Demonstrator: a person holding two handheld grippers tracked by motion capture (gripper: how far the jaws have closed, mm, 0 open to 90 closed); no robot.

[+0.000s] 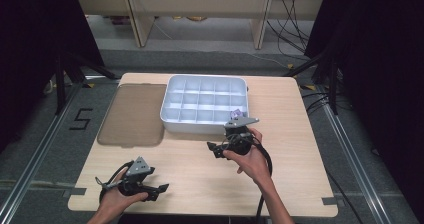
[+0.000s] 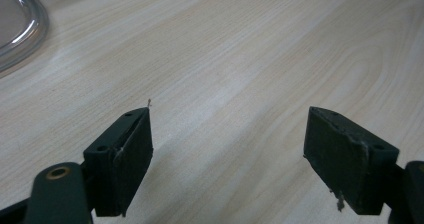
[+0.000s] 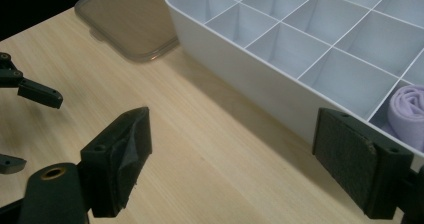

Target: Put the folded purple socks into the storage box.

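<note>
A white tray (image 1: 172, 115) split into several compartments stands at the table's far middle. A rolled lilac cloth (image 3: 409, 110) lies in its near right compartment, and also shows as a lilac cloth (image 1: 234, 114) in the high view. My right gripper (image 1: 214, 150) hovers just in front of the tray's near right corner, pointing left. In its own view the right gripper (image 3: 232, 129) is open and holds nothing, with the tray wall (image 3: 260, 84) close ahead. My left gripper (image 1: 159, 191) rests near the table's front left. Seen from its own camera, the left gripper (image 2: 227, 129) is open over bare wood.
A smoky translucent lid (image 1: 132, 114) lies flat to the left of the tray, and its rounded corner (image 2: 20, 29) shows in the left gripper view. The wooden table (image 1: 295, 159) is bare in front and to the right. Dark curtains, cables and shelving surround it.
</note>
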